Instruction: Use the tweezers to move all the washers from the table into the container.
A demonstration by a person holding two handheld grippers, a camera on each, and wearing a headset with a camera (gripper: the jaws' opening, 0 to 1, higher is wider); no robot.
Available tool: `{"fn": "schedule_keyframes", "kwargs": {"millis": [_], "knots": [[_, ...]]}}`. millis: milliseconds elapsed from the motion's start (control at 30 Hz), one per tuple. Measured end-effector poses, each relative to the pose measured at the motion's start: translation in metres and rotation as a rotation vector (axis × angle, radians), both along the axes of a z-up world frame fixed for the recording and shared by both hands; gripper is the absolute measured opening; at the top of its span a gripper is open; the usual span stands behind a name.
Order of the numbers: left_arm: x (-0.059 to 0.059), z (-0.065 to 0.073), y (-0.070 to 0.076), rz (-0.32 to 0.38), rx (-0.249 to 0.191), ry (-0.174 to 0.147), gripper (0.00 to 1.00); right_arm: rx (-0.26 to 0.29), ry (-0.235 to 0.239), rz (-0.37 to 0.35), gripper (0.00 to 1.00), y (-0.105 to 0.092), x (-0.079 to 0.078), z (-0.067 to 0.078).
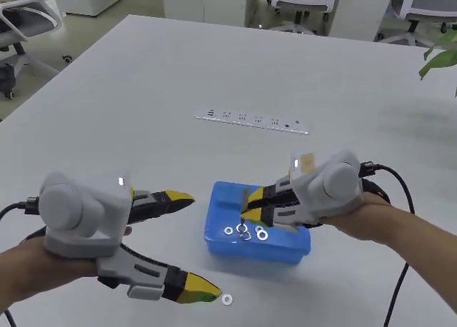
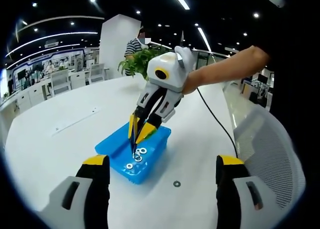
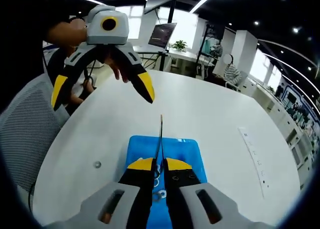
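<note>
From the head view, my left tongs [image 1: 204, 246] hover over the white table [image 1: 143, 91] with the yellow-tipped jaws spread wide apart and nothing between them. Just past the nearer jaw tip lies one small silver metal washer [image 1: 227, 299] on the bare table. My right tongs [image 1: 250, 205] sit opposite, jaws pressed together on the thin dark metal tweezers [image 1: 245, 197]. They reach over the blue rectangular plastic container [image 1: 285, 250], which stands between the two tongs. A few more silver washers [image 1: 243, 230] lie inside it, right under the right tongs. A long white power strip [image 1: 251, 120] lies well beyond both tongs.

In the left gripper view, the left tongs [image 2: 162, 161] frame the scene with their jaws far apart. The lone washer [image 2: 176, 183] rests on the table between them, a little ahead. Further ahead, the right tongs [image 2: 137, 134] point the tweezers [image 2: 133, 143] down into the container [image 2: 155, 139], their tips among the washers [image 2: 137, 156]. I cannot tell whether they pinch one.

In the right gripper view, the right tongs [image 3: 159, 164] are clamped on the tweezers [image 3: 160, 139], which run straight ahead over the container [image 3: 187, 149]. The left tongs [image 3: 102, 96] hang ahead and to the left, gaping. The lone washer [image 3: 97, 164] lies on the table to the left of my jaws.
</note>
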State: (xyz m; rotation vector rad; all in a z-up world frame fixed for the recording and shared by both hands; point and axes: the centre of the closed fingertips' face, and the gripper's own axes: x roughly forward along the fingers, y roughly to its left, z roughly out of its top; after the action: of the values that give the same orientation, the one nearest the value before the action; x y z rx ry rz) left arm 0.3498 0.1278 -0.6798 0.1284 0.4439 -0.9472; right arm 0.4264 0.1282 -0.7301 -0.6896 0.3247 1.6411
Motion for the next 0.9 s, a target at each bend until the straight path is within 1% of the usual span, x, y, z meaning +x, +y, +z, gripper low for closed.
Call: {"fn": "schedule_keyframes", "kwargs": {"millis": [133,367,533,633,800,900], "knots": [[0.007,0.001,-0.001,-0.009,0.009,-0.002,0.89,-0.003,0.006,-0.002,0.08,0.002,0.003,-0.004],[0.026,0.003,-0.004,-0.032,0.018,-0.02,0.78,-0.009,0.015,-0.001,0.08,0.005,0.007,-0.013],[0.039,0.002,-0.008,-0.056,0.037,-0.033,0.68,-0.009,0.012,-0.006,0.08,0.006,0.009,-0.015],[0.044,0.001,-0.009,-0.067,0.046,-0.04,0.62,-0.009,0.016,-0.01,0.08,0.005,0.01,-0.017],[0.054,-0.004,-0.01,-0.084,0.079,-0.049,0.51,-0.012,0.017,-0.01,0.08,0.002,0.01,-0.02],[0.06,-0.007,-0.011,-0.097,0.096,-0.057,0.43,-0.013,0.018,-0.012,0.08,0.002,0.011,-0.021]]}}
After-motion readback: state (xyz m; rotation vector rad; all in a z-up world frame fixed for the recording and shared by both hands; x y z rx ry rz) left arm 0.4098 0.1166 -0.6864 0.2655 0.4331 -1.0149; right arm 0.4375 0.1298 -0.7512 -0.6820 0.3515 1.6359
